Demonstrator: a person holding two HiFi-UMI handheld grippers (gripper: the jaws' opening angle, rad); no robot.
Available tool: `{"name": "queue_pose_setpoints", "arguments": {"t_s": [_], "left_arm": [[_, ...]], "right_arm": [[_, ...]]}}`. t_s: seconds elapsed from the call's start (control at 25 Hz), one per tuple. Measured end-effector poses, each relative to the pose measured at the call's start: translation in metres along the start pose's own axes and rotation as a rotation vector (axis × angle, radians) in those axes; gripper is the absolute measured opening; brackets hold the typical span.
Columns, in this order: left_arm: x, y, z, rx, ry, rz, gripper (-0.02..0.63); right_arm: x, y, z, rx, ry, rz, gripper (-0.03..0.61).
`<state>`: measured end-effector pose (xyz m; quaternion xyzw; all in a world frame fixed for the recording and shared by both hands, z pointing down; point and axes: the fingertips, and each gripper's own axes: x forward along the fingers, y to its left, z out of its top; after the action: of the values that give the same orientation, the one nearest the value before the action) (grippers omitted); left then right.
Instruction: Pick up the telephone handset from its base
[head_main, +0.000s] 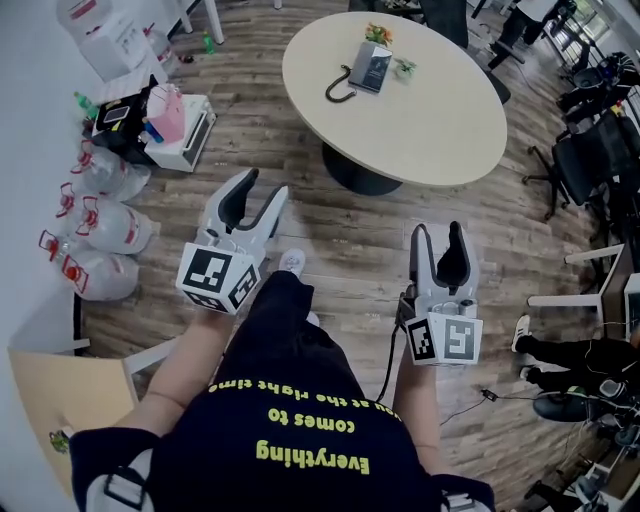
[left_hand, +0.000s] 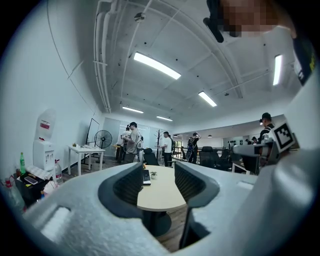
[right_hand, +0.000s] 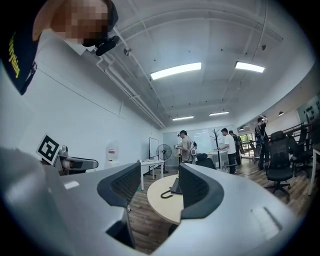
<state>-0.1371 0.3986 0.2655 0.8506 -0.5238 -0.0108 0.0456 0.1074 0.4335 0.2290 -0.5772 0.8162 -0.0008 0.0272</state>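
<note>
Left tongs (head_main: 262, 190) were held out fwd of the person's torso, level, angled toward upper right of head view. Bare forearm was seen running back from the marker cube (head_main: 215, 280). Jaws were noted wide apart w/ nothing btwn them; only the distant counter (head_main: 430, 120) showed through the gap in left gripper view.

Right tongs (head_main: 438, 232) were held out likewise, level, pointed straight ahead. Jaws were also spread and empty.

The two tongs were found well apart, one on each side of the person's leg (head_main: 280, 310).

Telephone (head_main: 370, 68) was seen on the far part of the round counter, well away from both tongs. Cord (head_main: 338, 92) was curled just beside it, at its left. Handset could not be told from base at that range. In right gripper view the telephone was partly hidden by the right-hand jaw.
</note>
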Motion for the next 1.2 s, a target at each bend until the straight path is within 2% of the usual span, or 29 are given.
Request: {"name": "queue_pose_setpoints", "arguments": {"t_s": [0.28, 0.44, 0.6, 0.92, 1.2], "left_arm": [[0.052, 0.030, -0.009, -0.007, 0.016, -0.024, 0.209], [0.091, 0.061, -0.007, -0.009, 0.015, -0.041, 0.209], [0.137, 0.096, 0.003, -0.010, 0.002, -0.068, 0.209], [0.220, 0.138, 0.023, 0.008, -0.015, -0.149, 0.210], [0.265, 0.158, 0.010, -0.030, 0.014, -0.150, 0.210]], "right_arm": [[0.057, 0.002, -0.021, -0.026, 0.063, 0.023, 0.235], [0.107, -0.003, -0.021, -0.019, 0.053, 0.013, 0.235], [0.164, -0.006, -0.012, -0.056, 0.032, 0.008, 0.238], [0.230, -0.028, -0.012, -0.062, 0.040, -0.087, 0.239], [0.271, -0.048, -0.028, -0.051, 0.093, -0.094, 0.239]]}}
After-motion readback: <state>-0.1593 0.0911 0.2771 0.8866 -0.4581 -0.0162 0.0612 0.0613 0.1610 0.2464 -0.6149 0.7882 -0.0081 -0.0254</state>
